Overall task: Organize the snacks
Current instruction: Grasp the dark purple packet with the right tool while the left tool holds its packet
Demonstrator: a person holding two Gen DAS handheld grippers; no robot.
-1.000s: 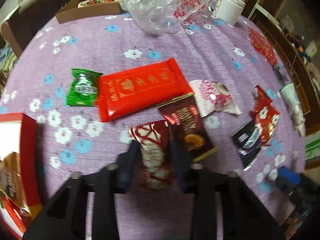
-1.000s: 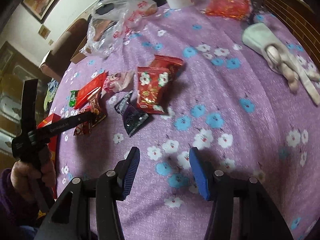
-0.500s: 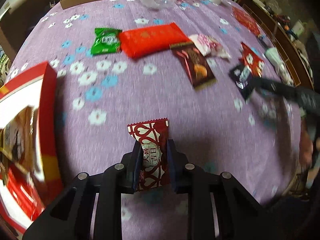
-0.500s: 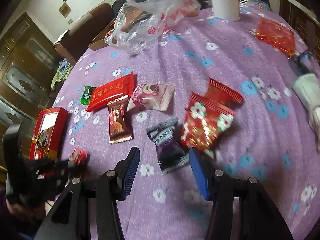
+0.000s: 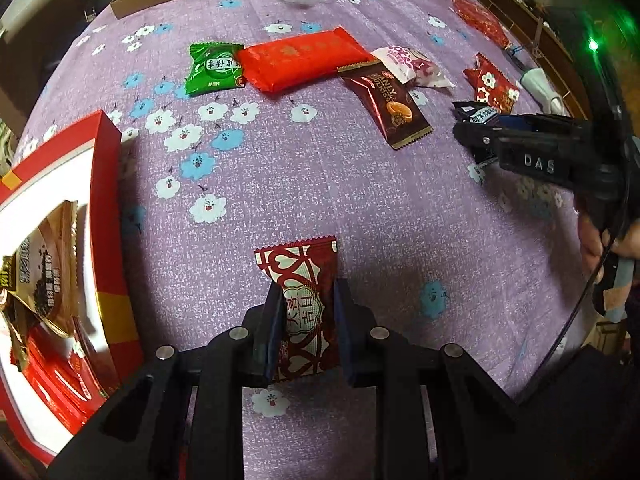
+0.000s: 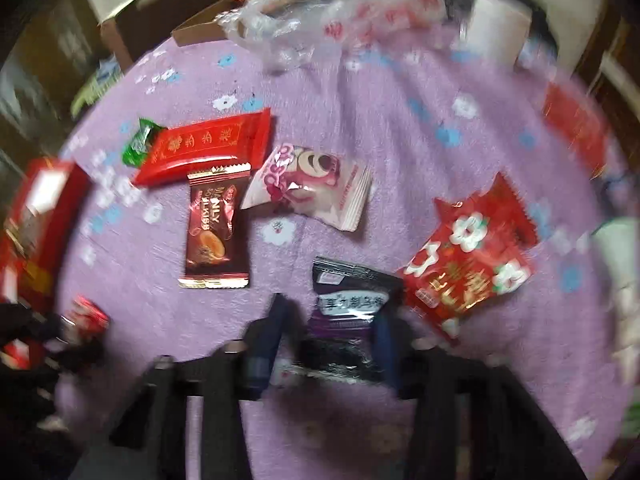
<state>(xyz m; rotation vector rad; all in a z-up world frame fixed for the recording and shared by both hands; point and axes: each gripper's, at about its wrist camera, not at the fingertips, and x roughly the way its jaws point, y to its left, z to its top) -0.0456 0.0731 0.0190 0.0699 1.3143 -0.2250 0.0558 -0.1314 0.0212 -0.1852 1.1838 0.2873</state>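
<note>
Purple floral tablecloth (image 5: 280, 184): left gripper (image 5: 306, 300) clamps a dark-red patterned candy packet (image 5: 306, 304); right gripper (image 6: 328, 320), blurred, seemingly open astride a black snack packet (image 6: 348, 304)

Table cover: purple tablecloth (image 5: 304, 184) with white and blue flowers.
Seating: brown chair (image 5: 48, 12) behind table.
Light: green glow (image 5: 593, 45), upper right.

The left gripper (image 5: 306, 320) is matte black, with dark blue pads on its fingers (image 5: 275, 328) and round silver screws along the arms. The right gripper (image 5: 466, 130) is black too, marked "DAS" in pale letters, with a thin black cable; the right hand (image 5: 600, 240) shows bare skin.
</note>
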